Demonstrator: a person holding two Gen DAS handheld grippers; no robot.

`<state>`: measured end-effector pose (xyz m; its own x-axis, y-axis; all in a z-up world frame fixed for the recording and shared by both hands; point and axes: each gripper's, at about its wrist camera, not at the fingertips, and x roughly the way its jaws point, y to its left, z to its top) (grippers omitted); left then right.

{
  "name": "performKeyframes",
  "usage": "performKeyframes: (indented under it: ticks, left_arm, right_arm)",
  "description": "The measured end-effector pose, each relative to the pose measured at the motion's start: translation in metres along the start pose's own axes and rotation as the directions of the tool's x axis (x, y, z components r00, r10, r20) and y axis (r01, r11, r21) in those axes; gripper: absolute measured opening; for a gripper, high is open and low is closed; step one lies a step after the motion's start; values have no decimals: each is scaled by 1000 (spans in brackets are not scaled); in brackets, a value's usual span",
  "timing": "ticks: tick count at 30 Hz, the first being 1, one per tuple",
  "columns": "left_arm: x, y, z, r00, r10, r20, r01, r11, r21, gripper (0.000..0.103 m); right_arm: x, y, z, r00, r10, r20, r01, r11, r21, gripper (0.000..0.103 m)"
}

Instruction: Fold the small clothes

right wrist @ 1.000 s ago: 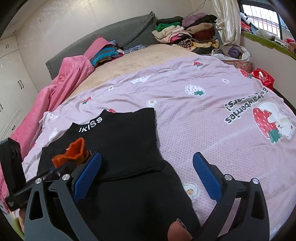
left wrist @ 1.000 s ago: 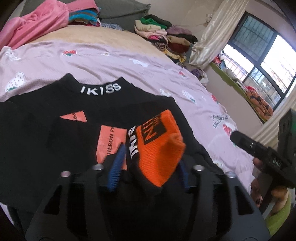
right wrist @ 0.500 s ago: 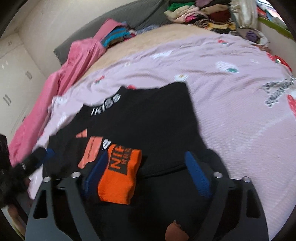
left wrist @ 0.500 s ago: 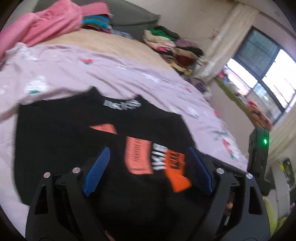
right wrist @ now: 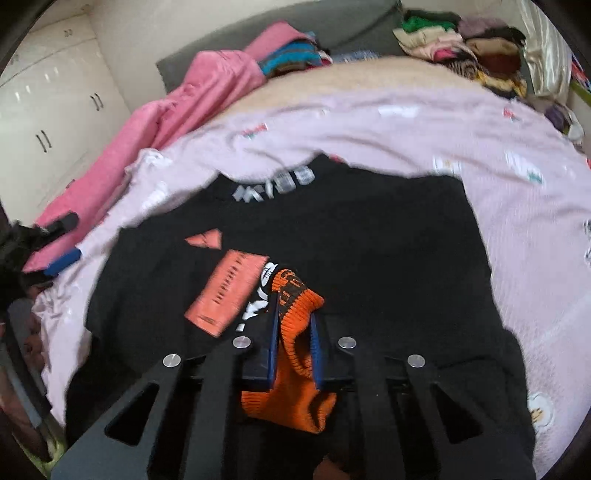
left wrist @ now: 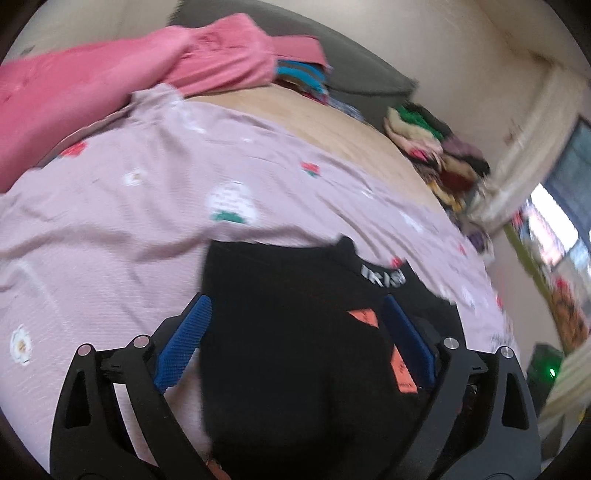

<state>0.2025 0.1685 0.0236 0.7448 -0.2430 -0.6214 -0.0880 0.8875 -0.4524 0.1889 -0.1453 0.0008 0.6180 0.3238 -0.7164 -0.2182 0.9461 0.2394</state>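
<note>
A black sweater (right wrist: 369, 240) with a white-lettered collar (right wrist: 275, 182) and orange patches lies flat on the lilac strawberry bedsheet (right wrist: 498, 147). Its sleeve is folded across the chest and ends in an orange knit cuff (right wrist: 295, 387). My right gripper (right wrist: 293, 310) is closing tight on that cuff, blue pads pressing both sides. My left gripper (left wrist: 295, 301) hovers over the sweater (left wrist: 288, 369) near its left shoulder edge, jaws opening wide, with only flat fabric below them and nothing pinched. In the right wrist view, the left gripper (right wrist: 62, 240) shows at the far left edge.
A pink blanket (left wrist: 92, 92) is heaped along the bed's left side. Folded clothes are piled (right wrist: 461, 44) at the far right of the bed, against a grey headboard (right wrist: 351, 26). White wardrobe doors (right wrist: 48, 110) stand left, a window (left wrist: 561, 221) right.
My left gripper let go of the orange cuff, opened and swung left to the sweater's shoulder side. My right gripper moved in over the cuff and shut on it.
</note>
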Motion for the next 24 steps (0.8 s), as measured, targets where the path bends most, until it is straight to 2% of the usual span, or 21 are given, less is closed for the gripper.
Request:
performKeyframes:
  ticks: [4, 6, 9, 15, 24]
  left_arm:
    - [-9, 22, 5, 999, 17, 27, -15, 998, -61, 87]
    - [-11, 26, 6, 999, 22, 33, -20, 997, -71, 87]
    - [-10, 25, 5, 999, 19, 27, -17, 997, -71, 87]
    - [0, -5, -8, 999, 32, 2, -33, 999, 42, 87]
    - [22, -45, -36, 997, 56, -55, -44, 980, 196, 87]
  right_arm:
    - [-26, 13, 26, 995, 13, 97, -8, 998, -55, 12]
    - [-39, 20, 40, 989, 0, 148, 15, 995, -101, 12]
    - [-43, 21, 49, 983, -39, 178, 63, 989, -132, 12]
    - [-25, 10, 41, 981, -115, 158, 136, 982, -132, 12]
    - [-8, 2, 29, 971, -204, 126, 218, 970, -108, 14]
